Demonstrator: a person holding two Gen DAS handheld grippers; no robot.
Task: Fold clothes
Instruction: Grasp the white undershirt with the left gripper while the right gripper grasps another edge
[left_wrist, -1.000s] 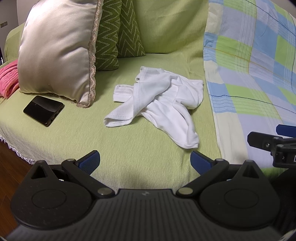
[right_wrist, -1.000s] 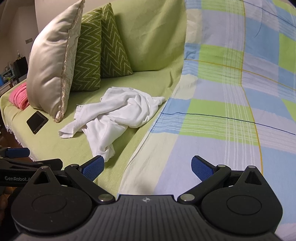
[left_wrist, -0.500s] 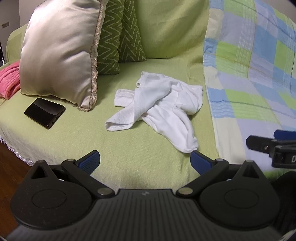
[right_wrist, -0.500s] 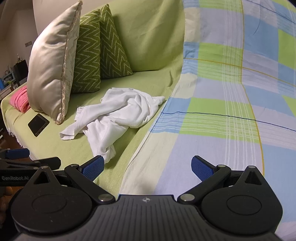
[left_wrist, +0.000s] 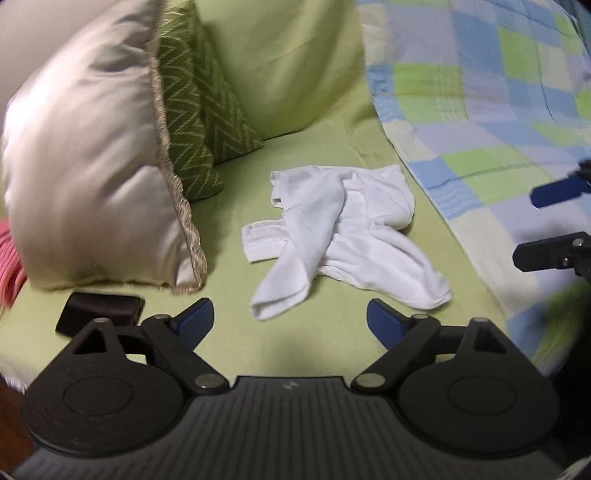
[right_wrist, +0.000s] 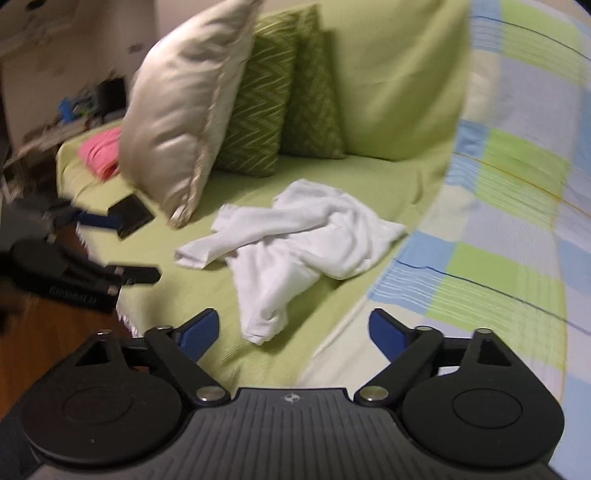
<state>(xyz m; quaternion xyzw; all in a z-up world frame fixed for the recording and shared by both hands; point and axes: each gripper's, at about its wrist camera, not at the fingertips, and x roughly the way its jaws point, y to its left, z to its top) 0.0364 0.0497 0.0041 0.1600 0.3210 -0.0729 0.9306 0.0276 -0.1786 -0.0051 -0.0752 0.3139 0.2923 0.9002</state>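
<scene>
Closest to me, both tools are spread wide with nothing between the fingers: left gripper (left_wrist: 290, 323) hangs over bare green sofa cover (left_wrist: 314, 343), right gripper (right_wrist: 291, 330) sits over the front edge of the seat, where that cover meets the checked blanket (right_wrist: 498, 258). Just past the fingertips lies the white garment (left_wrist: 343, 236), crumpled on the seat, not folded, one limb crossing over another; neither tool touches it. From the right wrist view its near end (right_wrist: 264, 325) is only just ahead of my left blue pad (right_wrist: 197, 332), apart from it. I can see each tool from the other's camera: right one at the far right edge of the left view, over the blanket; left one at the left edge of the right view, over the sofa's front edge and wood floor (right_wrist: 55, 332). Left of the garment, a black phone-like slab (left_wrist: 99, 315) lies flat by the silver cushion (left_wrist: 92, 177). Behind that, two green zigzag cushions (right_wrist: 280, 107) lean on the backrest. Something pink (right_wrist: 101, 153) sits at the far left end. Frames are motion-blurred, finer detail unreadable.
</scene>
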